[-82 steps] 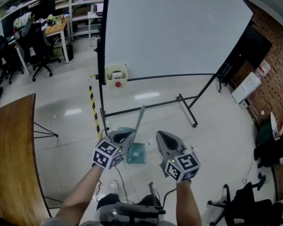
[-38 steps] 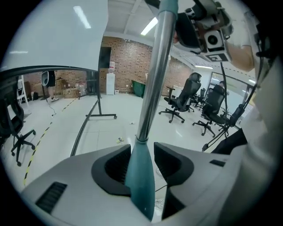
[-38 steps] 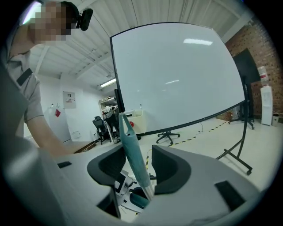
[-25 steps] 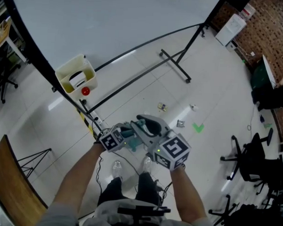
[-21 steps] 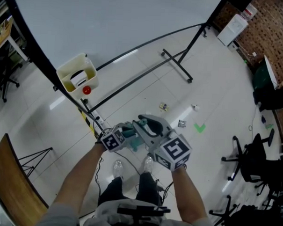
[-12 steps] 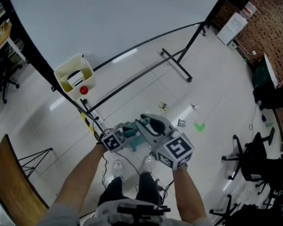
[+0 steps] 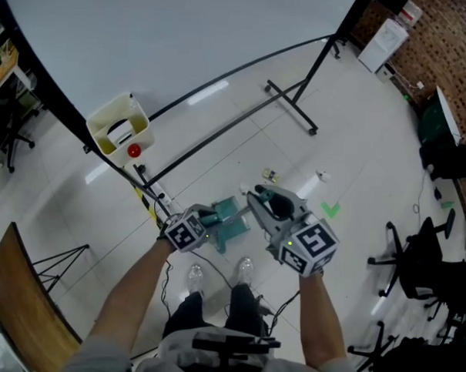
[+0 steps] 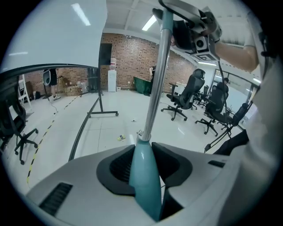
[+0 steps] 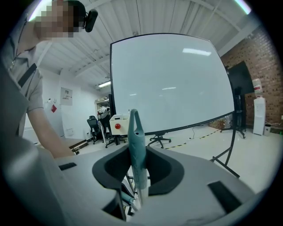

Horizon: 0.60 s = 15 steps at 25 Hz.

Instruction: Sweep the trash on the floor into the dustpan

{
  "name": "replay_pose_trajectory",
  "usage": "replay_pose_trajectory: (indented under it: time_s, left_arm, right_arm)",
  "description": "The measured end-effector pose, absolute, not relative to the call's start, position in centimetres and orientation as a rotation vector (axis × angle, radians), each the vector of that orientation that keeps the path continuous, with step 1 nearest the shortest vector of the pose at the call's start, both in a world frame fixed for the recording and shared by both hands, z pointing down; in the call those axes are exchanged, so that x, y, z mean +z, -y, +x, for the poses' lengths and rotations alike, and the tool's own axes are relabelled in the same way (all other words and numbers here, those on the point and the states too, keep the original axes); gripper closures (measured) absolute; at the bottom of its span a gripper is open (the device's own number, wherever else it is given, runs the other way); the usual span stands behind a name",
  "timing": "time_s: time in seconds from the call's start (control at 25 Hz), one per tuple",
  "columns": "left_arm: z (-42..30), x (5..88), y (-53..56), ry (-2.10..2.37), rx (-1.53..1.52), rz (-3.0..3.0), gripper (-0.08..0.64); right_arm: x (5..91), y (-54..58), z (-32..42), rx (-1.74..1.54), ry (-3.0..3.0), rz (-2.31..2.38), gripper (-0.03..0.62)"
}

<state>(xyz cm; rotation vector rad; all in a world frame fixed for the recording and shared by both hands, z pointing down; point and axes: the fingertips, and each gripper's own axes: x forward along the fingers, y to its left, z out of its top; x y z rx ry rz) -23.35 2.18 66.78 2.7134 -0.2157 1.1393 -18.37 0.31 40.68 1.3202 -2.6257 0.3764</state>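
Note:
In the head view a teal dustpan [image 7: 230, 221] lies on the white floor between my two grippers. My left gripper [image 7: 208, 218] is shut on the teal lower grip [image 8: 143, 176] of a grey metal pole [image 8: 155, 84], which rises toward my right gripper [image 8: 194, 26]. My right gripper [image 7: 262, 197] has just been closing, and its pads now press on a teal handle end [image 9: 134, 141] with a hang loop on top. Small bits of trash [image 7: 270, 176] lie on the floor beyond the dustpan, and another bit [image 7: 320, 177] lies further right.
A large whiteboard on a black wheeled stand [image 7: 291, 99] fills the far side. A cream bin [image 7: 116, 126] with a red button sits at its left leg. Office chairs [image 7: 414, 266] stand at the right, a wooden table [image 7: 20, 303] at the left. A green mark [image 7: 329, 211] is on the floor.
My right gripper has moved to the right, away from the left one, taking the teal handle end with it and uncovering the dustpan. The left gripper has stayed put.

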Motion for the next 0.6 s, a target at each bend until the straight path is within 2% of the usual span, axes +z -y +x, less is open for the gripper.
replay_pose_trajectory:
  time_s: [0.24, 0.4, 0.6]
  left_arm:
    - [-23.2, 67.2, -2.0, 0.232, 1.173, 2.698, 0.433]
    - [-23.9, 68.3, -1.5, 0.25, 1.421, 2.662, 0.434]
    - [-23.8, 69.2, -0.7, 0.244, 1.525, 2.622, 0.436]
  right_arm:
    - [39.9, -1.7, -15.7, 0.378, 2.586, 1.392, 0.495]
    - [39.6, -3.1, -13.8, 0.37, 2.545, 1.44, 0.495]
    - [39.9, -4.5, -11.6, 0.376, 2.49, 1.506, 0.494]
